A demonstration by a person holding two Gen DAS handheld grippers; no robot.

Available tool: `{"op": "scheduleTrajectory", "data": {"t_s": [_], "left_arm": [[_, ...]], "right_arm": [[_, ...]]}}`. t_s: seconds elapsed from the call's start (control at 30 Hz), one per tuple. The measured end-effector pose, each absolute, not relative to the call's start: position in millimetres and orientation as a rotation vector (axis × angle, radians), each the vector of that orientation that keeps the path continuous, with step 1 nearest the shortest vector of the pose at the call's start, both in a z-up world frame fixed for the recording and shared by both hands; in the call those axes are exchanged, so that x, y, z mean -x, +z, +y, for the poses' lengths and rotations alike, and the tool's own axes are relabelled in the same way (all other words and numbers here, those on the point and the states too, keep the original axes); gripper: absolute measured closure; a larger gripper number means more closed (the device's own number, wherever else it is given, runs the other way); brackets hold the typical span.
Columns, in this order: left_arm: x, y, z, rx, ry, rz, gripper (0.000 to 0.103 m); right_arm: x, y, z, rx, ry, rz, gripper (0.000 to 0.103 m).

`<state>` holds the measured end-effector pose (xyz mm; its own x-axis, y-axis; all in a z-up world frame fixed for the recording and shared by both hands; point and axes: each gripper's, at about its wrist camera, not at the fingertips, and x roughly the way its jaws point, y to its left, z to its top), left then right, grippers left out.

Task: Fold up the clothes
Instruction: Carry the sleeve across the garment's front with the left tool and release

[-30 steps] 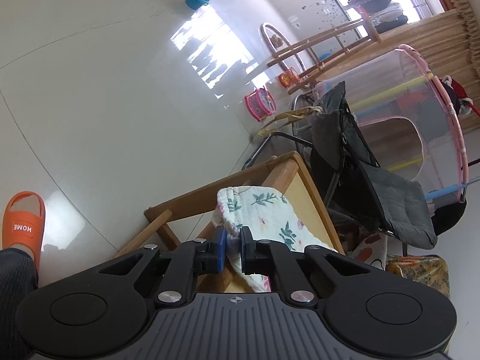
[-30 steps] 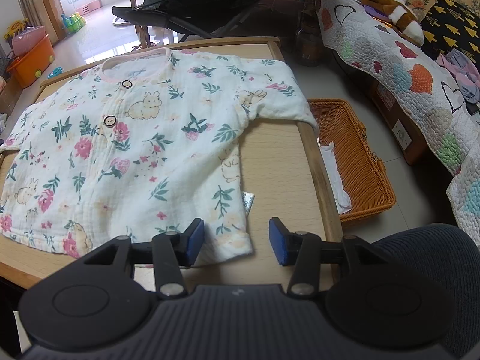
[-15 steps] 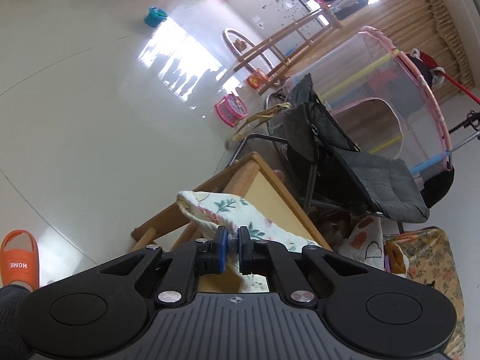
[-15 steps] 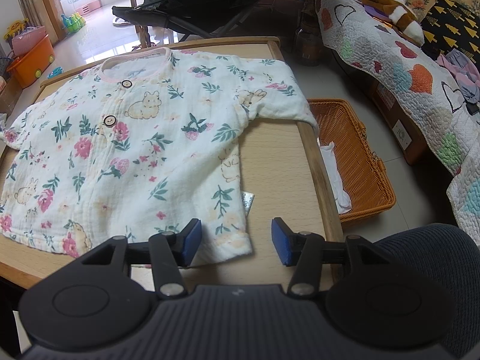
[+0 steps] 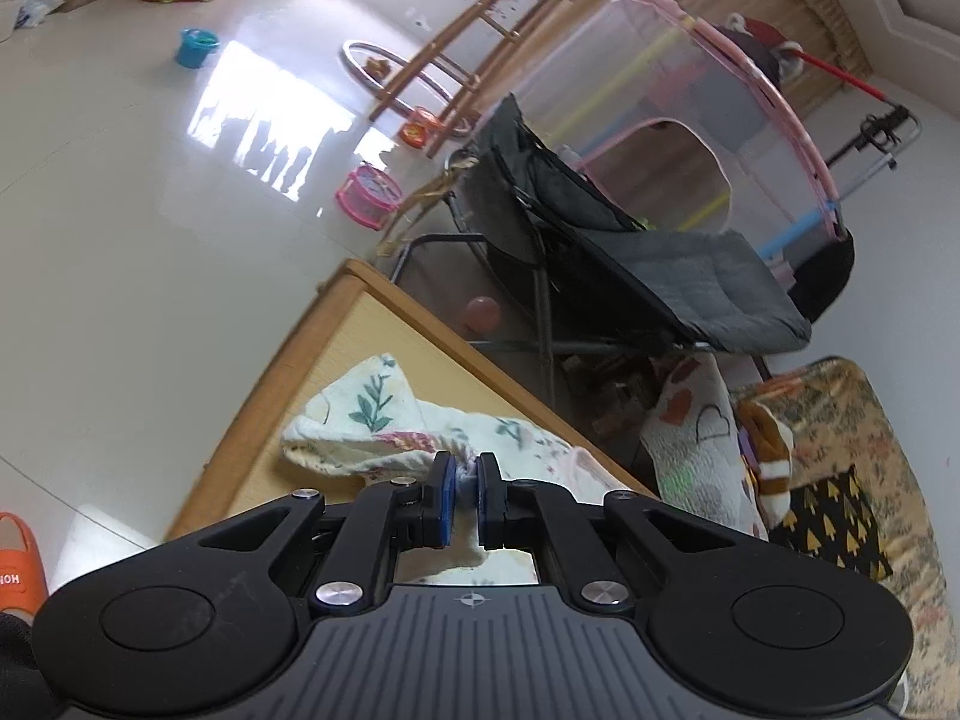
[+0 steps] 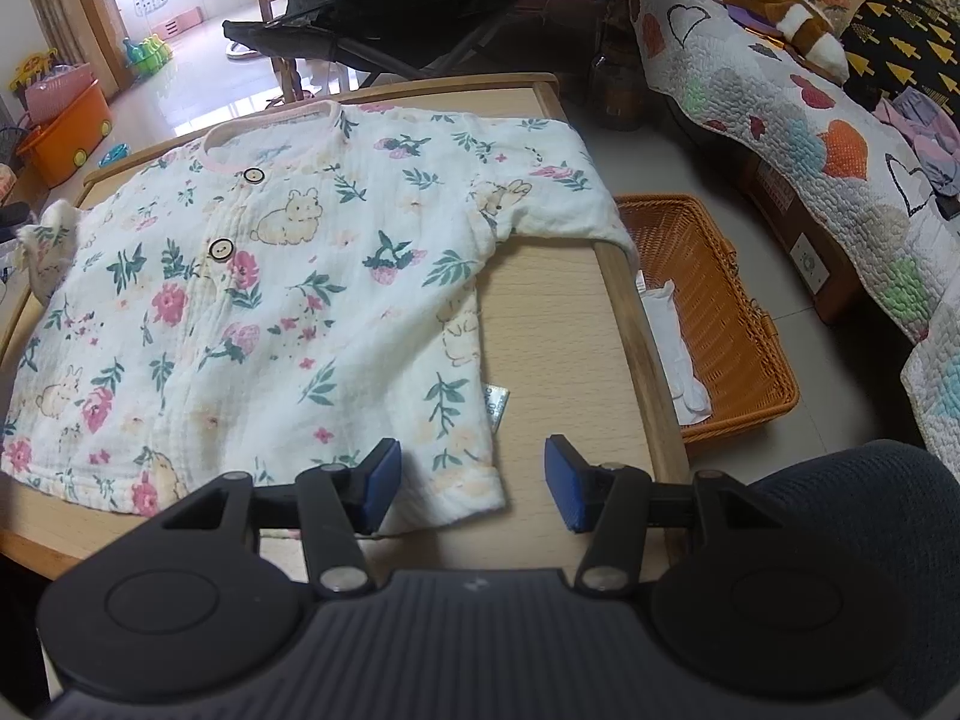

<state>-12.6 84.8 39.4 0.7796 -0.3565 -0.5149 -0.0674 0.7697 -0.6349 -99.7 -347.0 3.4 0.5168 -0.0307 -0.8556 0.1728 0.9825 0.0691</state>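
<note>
A white floral baby shirt (image 6: 282,312) with wooden buttons lies spread face up on a low wooden table (image 6: 558,324). My left gripper (image 5: 463,489) is shut on the shirt's left sleeve (image 5: 372,426), lifted off the table edge and bunched. In the right wrist view that raised sleeve (image 6: 51,240) shows at the far left. My right gripper (image 6: 473,480) hangs open over the shirt's near right hem corner, with the pads clear of the cloth. The other sleeve (image 6: 558,192) reaches the table's right edge.
An orange wicker basket (image 6: 720,324) with white cloth sits on the floor right of the table. A quilted sofa (image 6: 810,138) stands beyond it. A dark folding chair (image 5: 630,252) and a pink playpen (image 5: 720,108) stand behind the table. Toys lie on the floor.
The left gripper rose and rolled, pulling the pinched sleeve up and inward over the table. The right gripper stayed put, its jaws slightly wider.
</note>
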Motion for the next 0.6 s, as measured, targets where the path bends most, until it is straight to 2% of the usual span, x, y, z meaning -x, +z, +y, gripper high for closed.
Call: {"op": "scheduleTrajectory", "data": {"t_s": [0.6], "left_arm": [[4.5, 20.3, 15.7, 0.644, -0.295, 0.749, 0.096]], "right_arm": [[101.1, 4.5, -353.2, -0.206, -0.116, 1.012, 0.05]]}}
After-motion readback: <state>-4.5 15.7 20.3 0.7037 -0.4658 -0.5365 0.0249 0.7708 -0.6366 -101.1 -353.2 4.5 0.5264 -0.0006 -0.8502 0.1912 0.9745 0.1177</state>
